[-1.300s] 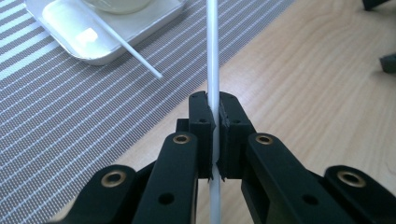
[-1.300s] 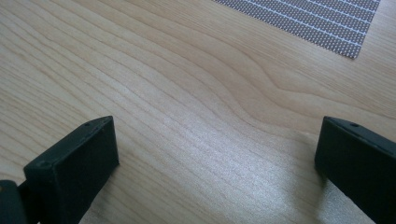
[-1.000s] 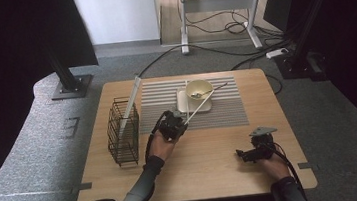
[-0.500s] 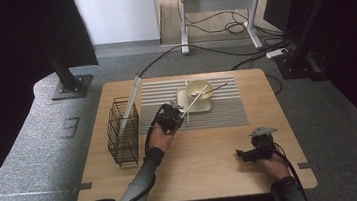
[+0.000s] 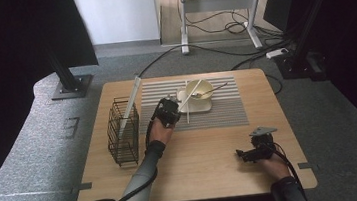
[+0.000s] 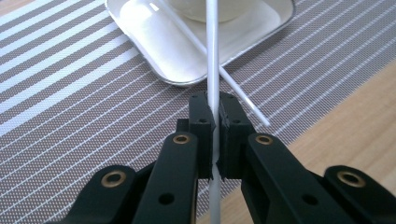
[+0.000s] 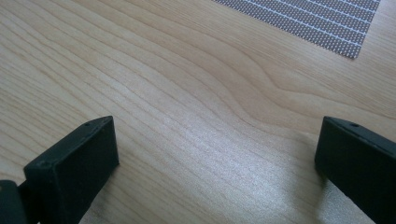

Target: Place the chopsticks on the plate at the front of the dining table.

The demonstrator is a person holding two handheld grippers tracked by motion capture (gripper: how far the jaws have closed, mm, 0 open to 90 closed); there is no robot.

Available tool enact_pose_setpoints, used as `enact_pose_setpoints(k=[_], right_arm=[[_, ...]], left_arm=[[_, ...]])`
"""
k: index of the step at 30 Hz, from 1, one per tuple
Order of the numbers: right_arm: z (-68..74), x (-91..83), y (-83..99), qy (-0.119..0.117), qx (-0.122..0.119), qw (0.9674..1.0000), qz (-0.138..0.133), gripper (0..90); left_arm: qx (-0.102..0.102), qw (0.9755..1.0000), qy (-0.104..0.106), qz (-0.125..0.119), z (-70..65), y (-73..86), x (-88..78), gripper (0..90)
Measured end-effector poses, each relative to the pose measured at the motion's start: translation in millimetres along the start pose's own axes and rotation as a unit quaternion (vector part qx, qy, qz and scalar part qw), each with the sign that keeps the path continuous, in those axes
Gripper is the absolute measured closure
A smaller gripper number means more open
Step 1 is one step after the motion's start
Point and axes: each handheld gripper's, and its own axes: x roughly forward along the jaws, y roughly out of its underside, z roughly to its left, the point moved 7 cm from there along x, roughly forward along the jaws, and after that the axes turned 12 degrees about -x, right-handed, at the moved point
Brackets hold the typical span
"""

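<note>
My left gripper (image 5: 176, 111) (image 6: 213, 105) is shut on a thin white chopstick (image 5: 192, 94) (image 6: 212, 51), which runs out past the jaws over the white tray (image 5: 203, 108) (image 6: 154, 51) toward the cream bowl (image 5: 206, 84). A second white chopstick (image 5: 187, 115) (image 6: 243, 96) lies on the striped mat (image 5: 228, 110) (image 6: 70, 116), crossing under the held one. A spoon (image 5: 213, 89) rests in the bowl. My right gripper (image 5: 242, 153) (image 7: 215, 154) rests near the table's front right, open over bare wood with nothing between its jaws.
A black wire basket (image 5: 122, 134) stands at the left of the table, with a long pale strip (image 5: 132, 99) leaning in it. A corner of the mat (image 7: 322, 18) shows beyond the right gripper. Grey floor and cables surround the wooden table (image 5: 200, 178).
My left hand has moved away from the person toward the tray, carrying the chopstick. The right gripper has stayed in place.
</note>
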Motion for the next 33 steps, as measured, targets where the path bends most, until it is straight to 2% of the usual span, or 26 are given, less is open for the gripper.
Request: enact_pose_setpoints(k=[15, 22, 33], right_arm=[[0.0, 0.0, 0.0, 0.000, 0.000, 1.0000, 0.000, 0.0], [0.0, 0.0, 0.0, 0.000, 0.000, 1.0000, 0.000, 0.0], [-0.1, 0.0, 0.0, 0.000, 0.000, 1.0000, 0.000, 0.0]], left_arm=[[-0.031, 0.9989, -0.035, 0.004, 24.7, -13.3, 16.7, 85.2], [-0.049, 0.9976, -0.046, 0.015, 37.0, -12.0, 28.5, 85.2], [-0.051, 0.9973, -0.042, 0.033, 32.7, -7.0, 45.7, 85.1]])
